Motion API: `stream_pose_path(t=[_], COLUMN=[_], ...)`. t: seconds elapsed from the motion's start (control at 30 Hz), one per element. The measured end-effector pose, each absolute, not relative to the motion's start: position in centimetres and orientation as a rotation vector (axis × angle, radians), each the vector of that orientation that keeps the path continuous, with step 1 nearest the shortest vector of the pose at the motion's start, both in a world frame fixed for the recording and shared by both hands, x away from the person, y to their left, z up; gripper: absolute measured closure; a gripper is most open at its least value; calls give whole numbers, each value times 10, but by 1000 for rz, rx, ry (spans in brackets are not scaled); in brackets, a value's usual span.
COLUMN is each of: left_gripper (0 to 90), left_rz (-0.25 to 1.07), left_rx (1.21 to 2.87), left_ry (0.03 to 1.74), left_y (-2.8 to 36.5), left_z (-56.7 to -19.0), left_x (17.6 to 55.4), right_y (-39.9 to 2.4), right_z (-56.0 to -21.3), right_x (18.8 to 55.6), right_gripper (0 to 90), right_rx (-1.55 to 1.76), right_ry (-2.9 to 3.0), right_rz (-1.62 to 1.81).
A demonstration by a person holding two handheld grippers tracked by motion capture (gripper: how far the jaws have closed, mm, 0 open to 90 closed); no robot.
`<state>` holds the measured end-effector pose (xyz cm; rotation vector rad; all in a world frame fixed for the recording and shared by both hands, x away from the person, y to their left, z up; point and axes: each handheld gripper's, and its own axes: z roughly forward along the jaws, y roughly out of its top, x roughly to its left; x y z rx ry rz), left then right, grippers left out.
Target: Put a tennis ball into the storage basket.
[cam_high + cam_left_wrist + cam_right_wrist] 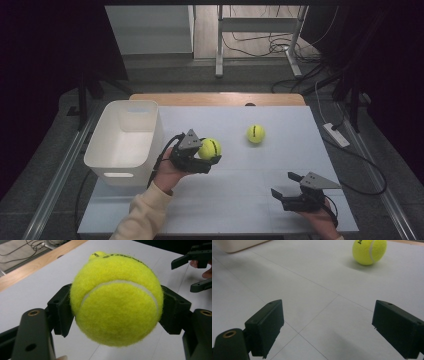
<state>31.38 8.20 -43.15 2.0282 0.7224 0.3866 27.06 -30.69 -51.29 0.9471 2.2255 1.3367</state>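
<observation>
My left gripper is shut on a yellow tennis ball, held a little above the white table just right of the bin. In the left gripper view that ball sits pressed between both black pads. A second tennis ball lies on the table farther back and to the right; in the right gripper view that ball rests at the upper right. Near the table's front right my right gripper stands open, nothing between its fingers.
A white plastic bin stands on the left part of the white table. A wooden strip runs along the table's far edge. Cables and a power strip lie on the floor at the right.
</observation>
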Motion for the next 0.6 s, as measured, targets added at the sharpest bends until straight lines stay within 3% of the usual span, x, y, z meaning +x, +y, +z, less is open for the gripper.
stream_pose_path(t=[0.6], left_gripper=[263], left_rz=[437], left_rx=[1952], left_ry=[743], left_y=[107], left_z=[-413], left_x=[308], right_y=[-307], right_z=[-512], right_x=[270], right_gripper=[104], right_rx=[949], right_ry=[2223], right_rz=[1336])
